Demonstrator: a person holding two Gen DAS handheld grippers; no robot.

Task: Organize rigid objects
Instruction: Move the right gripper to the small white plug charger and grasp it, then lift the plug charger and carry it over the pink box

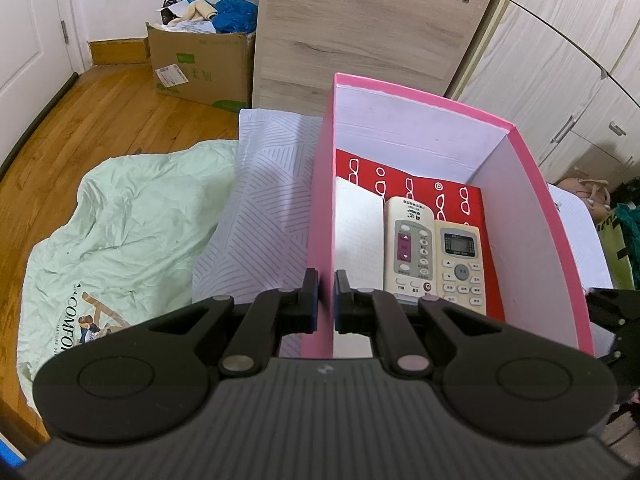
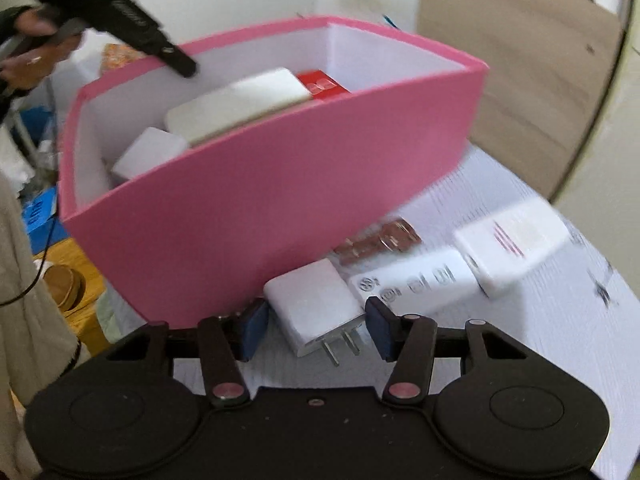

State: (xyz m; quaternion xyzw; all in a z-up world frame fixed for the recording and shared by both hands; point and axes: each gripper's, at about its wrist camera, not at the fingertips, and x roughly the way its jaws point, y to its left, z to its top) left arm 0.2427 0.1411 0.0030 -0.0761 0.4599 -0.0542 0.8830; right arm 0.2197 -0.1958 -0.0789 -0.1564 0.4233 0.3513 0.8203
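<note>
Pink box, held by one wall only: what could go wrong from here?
1. The left hand-held gripper pinches just one thin wall of the pink box; the box may tip, sliding the remotes.
2. The open right hand-held gripper straddles the white charger close beside the box; closing could bump the wall.

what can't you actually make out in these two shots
- Left wrist view: the near ends of the two remotes lie behind the left gripper.
- Right wrist view: motion blur smears the print on the white adapters beside the pink box.
- Right wrist view: the box wall hides most of its contents.
</note>
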